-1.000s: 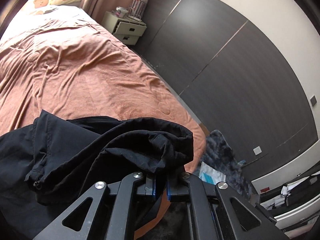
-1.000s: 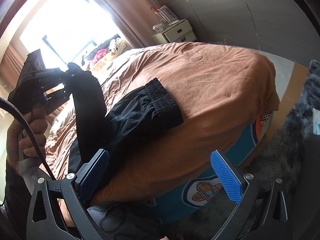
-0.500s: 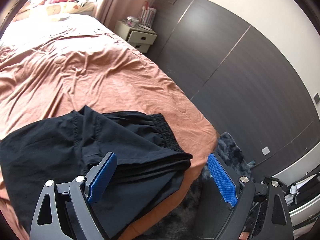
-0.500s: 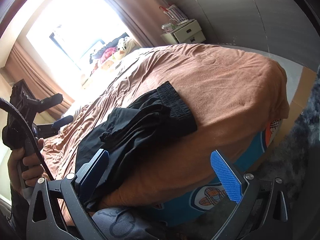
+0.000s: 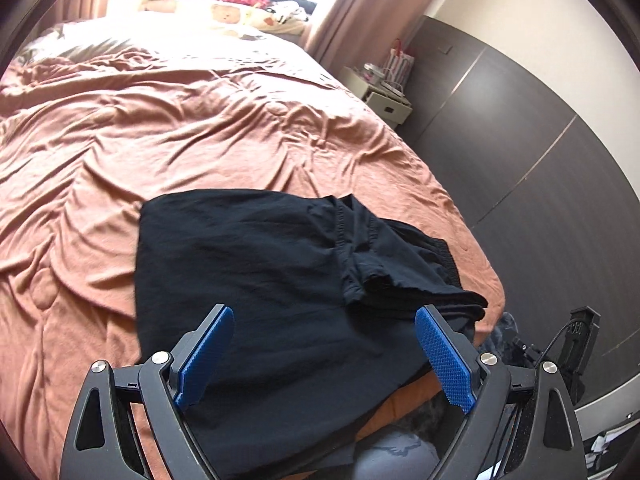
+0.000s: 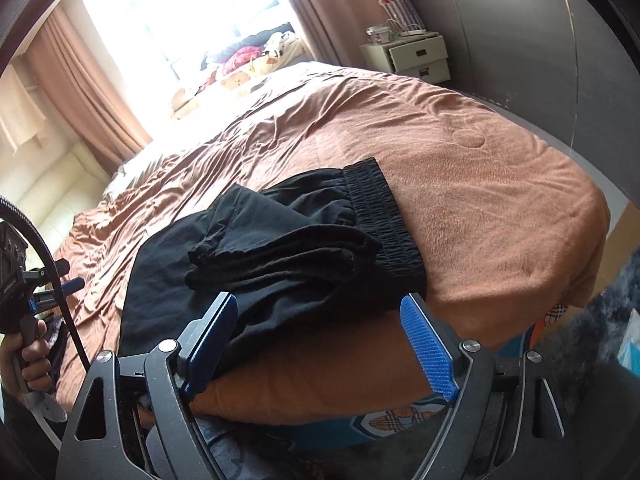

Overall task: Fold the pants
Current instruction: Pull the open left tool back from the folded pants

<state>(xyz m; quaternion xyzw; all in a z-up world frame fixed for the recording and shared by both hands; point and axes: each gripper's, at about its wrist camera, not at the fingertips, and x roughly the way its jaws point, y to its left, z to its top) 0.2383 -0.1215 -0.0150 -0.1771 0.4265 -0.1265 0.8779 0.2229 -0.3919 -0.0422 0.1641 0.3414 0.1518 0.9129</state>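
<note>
- Pants [image 5: 256, 264], black: lying partly folded on the orange bedspread [image 5: 168, 128], near the bed's foot corner; one leg end is doubled back over the rest, and the elastic waistband [image 6: 380, 216] faces the bare stretch of cover on the right of the right wrist view.
- Near edge of the pants: runs under both gripper frames and off the bottom of each view; where it ends cannot be told.
- Left gripper [image 5: 324, 356]: released, blue pads standing wide apart above the fabric, neither pressing on it.
- Right gripper [image 6: 320, 344]: jaws closing; its left pad overlaps the pants' near edge in the picture, though contact cannot be made out; the right pad shows against the bedspread only.
- Left hand [image 6: 32, 360]: seen at the edge of the right wrist view, wrapped on a gripper handle, mostly cut off.
- Nightstand [image 6: 416, 58]: cream, by the dark wardrobe wall; items on top too small to name.
- Window end of the bed: washed out by glare; soft toys and bedding barely legible.
</note>
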